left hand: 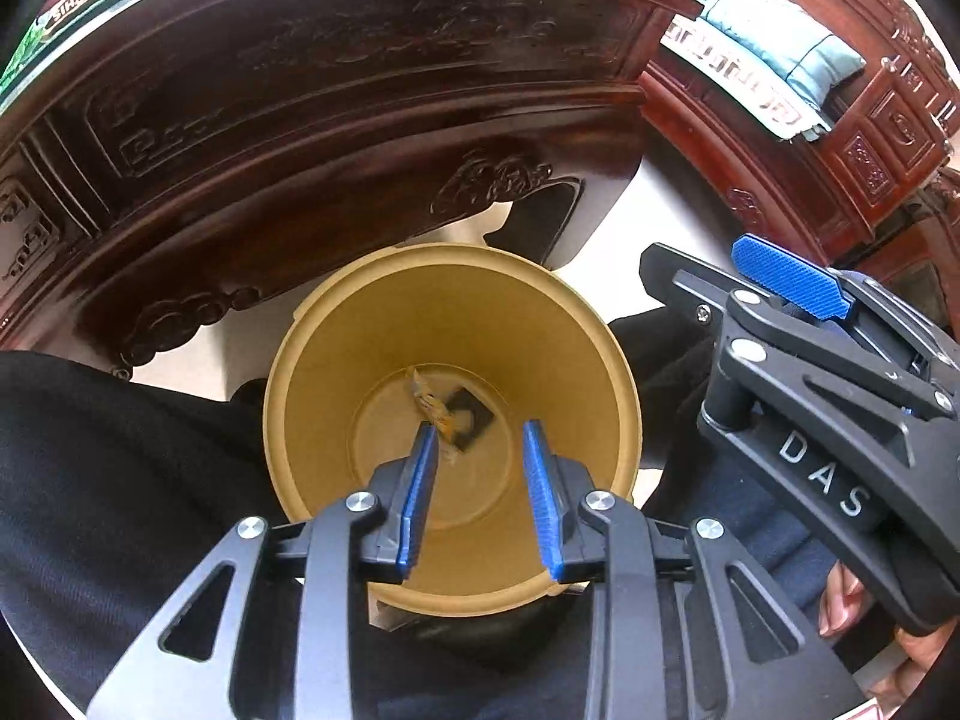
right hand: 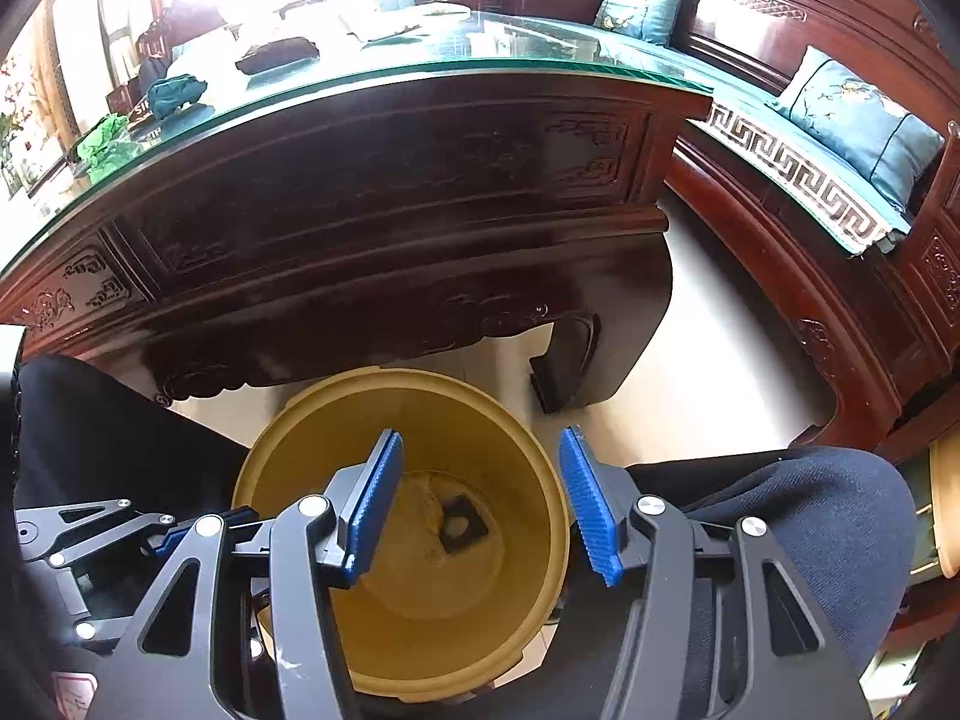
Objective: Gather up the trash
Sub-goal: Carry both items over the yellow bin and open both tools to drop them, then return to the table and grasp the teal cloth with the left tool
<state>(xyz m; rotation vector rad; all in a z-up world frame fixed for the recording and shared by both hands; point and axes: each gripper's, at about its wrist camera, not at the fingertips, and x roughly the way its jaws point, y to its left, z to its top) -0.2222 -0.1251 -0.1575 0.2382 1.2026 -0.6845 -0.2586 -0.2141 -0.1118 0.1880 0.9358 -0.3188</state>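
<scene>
Both grippers — left gripper (left hand: 480,480), right gripper (right hand: 480,504) — gape empty above bin (left hand: 300,360); scraps (left hand: 450,414), perhaps wrappers.

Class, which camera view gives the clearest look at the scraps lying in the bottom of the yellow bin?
The left wrist view: the scraps show sharply between the left gripper fingers, inside the bin. In the right wrist view the scraps are dimmer and blurrier, partly behind a finger.

left wrist view: looks steeply down from close above into the round tan plastic bin (left hand: 336,354), carved dark wooden table (left hand: 336,96) behind
right wrist view: tilted less steeply, slightly farther, over the bin (right hand: 534,450)
shared: bin interior, table (right hand: 384,198) side, pale floor (right hand: 708,360)
</scene>
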